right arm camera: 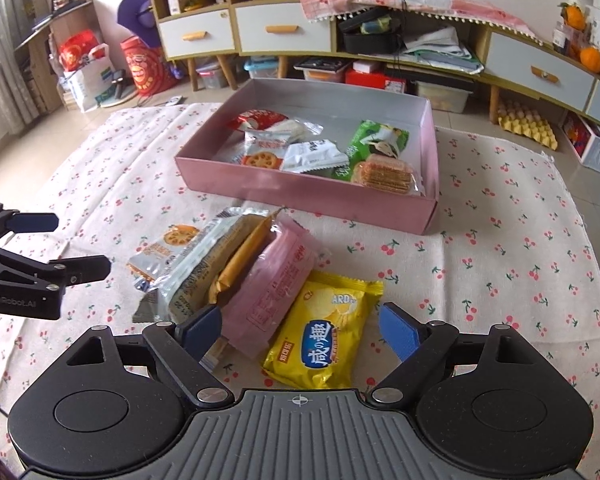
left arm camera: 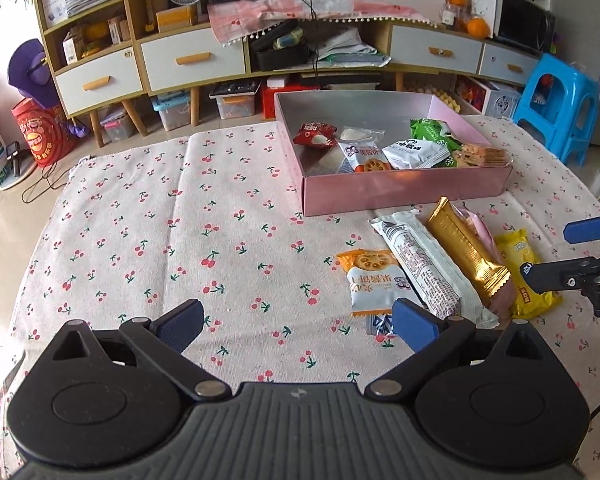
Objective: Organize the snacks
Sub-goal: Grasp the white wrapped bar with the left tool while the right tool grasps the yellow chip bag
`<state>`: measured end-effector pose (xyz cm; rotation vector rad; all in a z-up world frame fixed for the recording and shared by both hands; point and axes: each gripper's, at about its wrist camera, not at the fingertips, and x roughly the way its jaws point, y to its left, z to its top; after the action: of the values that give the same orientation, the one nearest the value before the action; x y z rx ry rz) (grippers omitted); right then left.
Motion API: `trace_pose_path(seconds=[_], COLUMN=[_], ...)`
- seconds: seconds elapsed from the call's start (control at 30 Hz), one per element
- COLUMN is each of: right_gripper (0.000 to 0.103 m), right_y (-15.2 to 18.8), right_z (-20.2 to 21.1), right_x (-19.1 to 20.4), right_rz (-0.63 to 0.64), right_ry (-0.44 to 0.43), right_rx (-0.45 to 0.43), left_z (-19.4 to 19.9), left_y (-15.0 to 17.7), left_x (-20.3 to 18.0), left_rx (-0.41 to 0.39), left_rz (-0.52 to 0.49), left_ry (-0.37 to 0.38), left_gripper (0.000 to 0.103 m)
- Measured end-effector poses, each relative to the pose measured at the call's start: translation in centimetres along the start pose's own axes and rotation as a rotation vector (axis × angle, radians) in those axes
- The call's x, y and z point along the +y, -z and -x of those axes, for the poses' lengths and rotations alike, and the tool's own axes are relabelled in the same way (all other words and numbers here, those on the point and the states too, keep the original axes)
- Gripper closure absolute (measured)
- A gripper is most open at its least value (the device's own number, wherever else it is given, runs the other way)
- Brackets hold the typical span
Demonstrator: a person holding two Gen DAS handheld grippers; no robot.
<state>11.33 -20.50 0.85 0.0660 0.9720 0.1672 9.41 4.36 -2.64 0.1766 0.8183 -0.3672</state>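
A pink box (left arm camera: 404, 194) (right arm camera: 300, 200) on the cherry-print cloth holds several snack packets. In front of it lie loose packets: an orange-white biscuit packet (left arm camera: 370, 280) (right arm camera: 168, 248), a long white packet (left arm camera: 428, 268) (right arm camera: 196, 276), a gold packet (left arm camera: 466, 248) (right arm camera: 244, 260), a pink packet (right arm camera: 276, 292) and a yellow chip packet (left arm camera: 526, 276) (right arm camera: 328, 336). My left gripper (left arm camera: 298, 326) is open and empty, just left of the biscuit packet; it also shows in the right wrist view (right arm camera: 68, 244). My right gripper (right arm camera: 300, 334) is open, straddling the pink and yellow packets; it also shows in the left wrist view (left arm camera: 556, 252).
A long cabinet with drawers (left arm camera: 192, 64) stands behind the cloth, with storage bins beneath. A blue plastic stool (left arm camera: 556, 108) stands at the far right. Bags (right arm camera: 88, 68) sit on the floor at the far left.
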Motion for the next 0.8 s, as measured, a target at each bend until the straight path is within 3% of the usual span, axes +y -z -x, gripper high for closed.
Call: trace_pose_path(seconds=[0.1, 0.37, 0.8], right_gripper=[0.015, 0.015, 0.015], right_y=[0.1, 0.9, 1.3], right_z=[-0.6, -3.2, -3.6], right_x=[-0.6, -1.5, -1.3], right_rz=[-0.029, -0.053, -0.006], right_ry=[0.019, 0.081, 0.071], right_rx=[0.023, 0.131, 0.136], left_z=[0.0, -1.5, -3.0], left_y=[-0.3, -1.6, -2.7], left_x=[0.0, -1.8, -3.6], left_rx=[0.001, 0.052, 0.118], left_rz=[0.034, 0.106, 0.202], left_ry=[0.036, 0.115, 0.217], left_gripper=[0.005, 0.024, 0.058])
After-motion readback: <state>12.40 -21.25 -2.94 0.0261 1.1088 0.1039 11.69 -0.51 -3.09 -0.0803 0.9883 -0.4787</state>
